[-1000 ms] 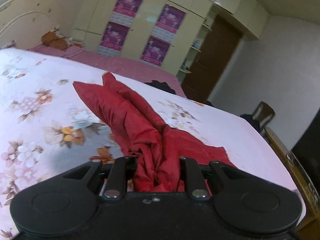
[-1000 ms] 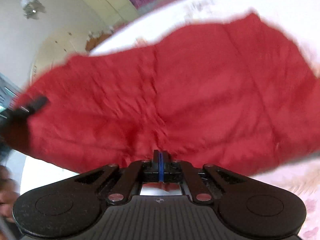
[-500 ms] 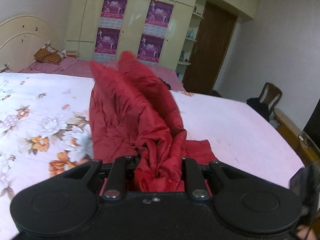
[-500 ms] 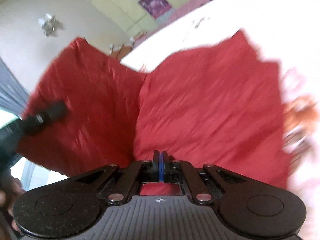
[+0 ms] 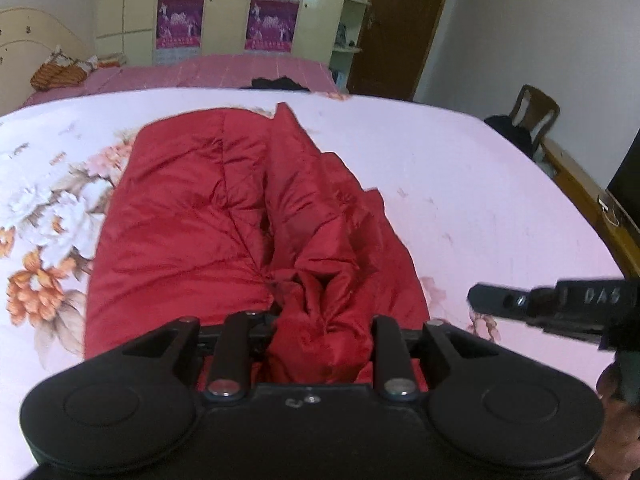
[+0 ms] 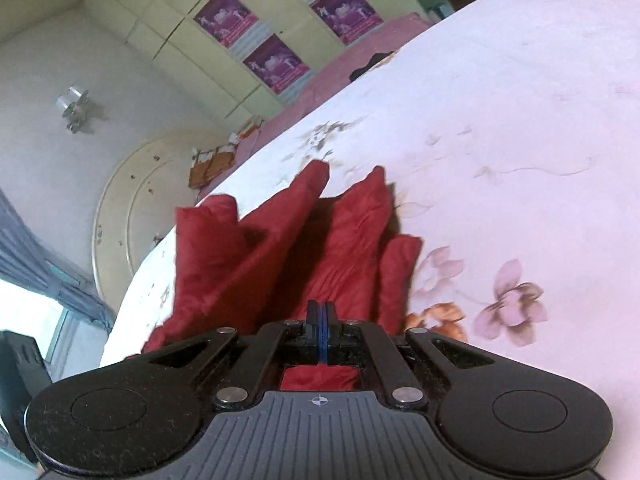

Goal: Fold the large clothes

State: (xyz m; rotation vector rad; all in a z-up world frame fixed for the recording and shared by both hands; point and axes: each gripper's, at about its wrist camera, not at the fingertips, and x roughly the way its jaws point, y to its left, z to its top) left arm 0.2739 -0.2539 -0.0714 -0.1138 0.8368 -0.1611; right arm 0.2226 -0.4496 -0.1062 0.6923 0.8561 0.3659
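Two hand-held grippers work a large red quilted garment (image 5: 208,232) spread on a bed with a pink floral sheet (image 5: 460,168). The left gripper (image 5: 320,336) has its fingers set fairly wide, with a thick bunch of the red fabric gathered between them, apparently to pin the near edge while the cloth lies folded lengthwise over itself. The right gripper (image 6: 319,332) shows its blue-padded fingers pressed together; red cloth lies directly around and beneath them, but whether any is pinched cannot be told. In the left wrist view it hovers just beside the garment's right edge, seemingly apart from it. The fold looks partly made, its right side still rumpled. No container is involved; the bedroom's cream wardrobe (image 5: 224,4) stands shut behind.
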